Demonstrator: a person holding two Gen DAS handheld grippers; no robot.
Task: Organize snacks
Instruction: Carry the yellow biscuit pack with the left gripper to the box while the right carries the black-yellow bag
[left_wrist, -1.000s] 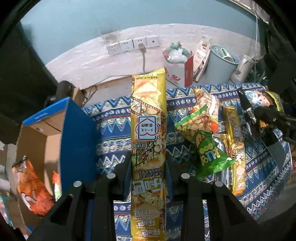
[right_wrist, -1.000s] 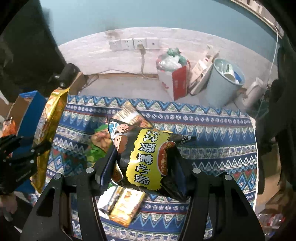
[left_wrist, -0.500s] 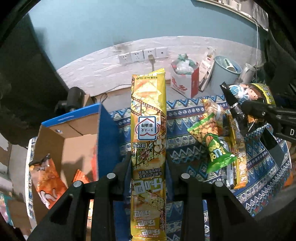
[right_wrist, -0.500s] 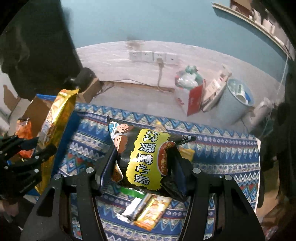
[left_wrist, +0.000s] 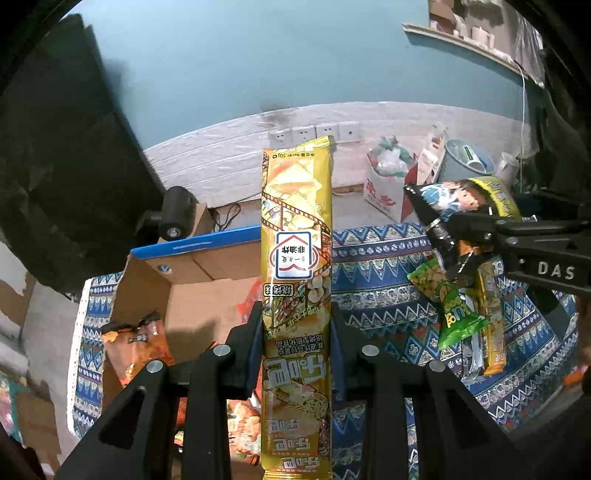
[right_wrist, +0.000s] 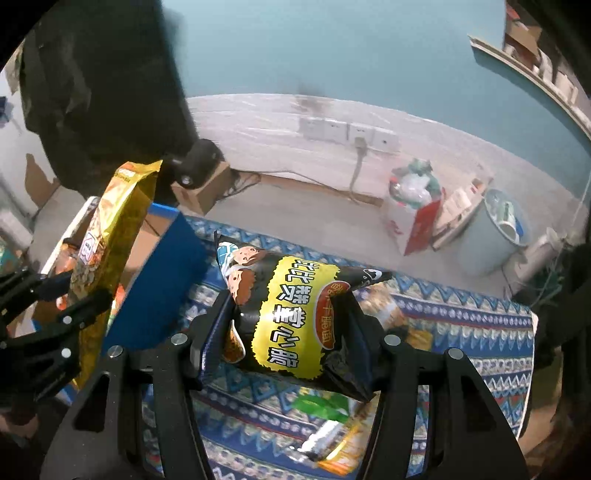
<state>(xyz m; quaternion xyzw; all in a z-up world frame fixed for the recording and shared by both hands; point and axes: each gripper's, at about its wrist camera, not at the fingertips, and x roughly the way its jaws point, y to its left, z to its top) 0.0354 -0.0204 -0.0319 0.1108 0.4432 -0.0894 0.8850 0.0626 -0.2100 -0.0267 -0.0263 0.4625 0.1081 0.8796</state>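
The long yellow snack pack (left_wrist: 295, 295) is riding clamped in the left hand-held gripper (left_wrist: 295, 325), hanging above the open cardboard box (left_wrist: 207, 295). The right hand-held gripper (right_wrist: 288, 325) is gripping the black-and-yellow chip bag (right_wrist: 291, 314) beside the box. Orange packets (left_wrist: 136, 350) are already lying inside; a green bag (left_wrist: 452, 310) and others are waiting on the tabletop (left_wrist: 380, 280) beside the box.

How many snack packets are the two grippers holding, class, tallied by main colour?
1 yellow packet, in the left gripper
1 black packet, in the right gripper
Total: 2
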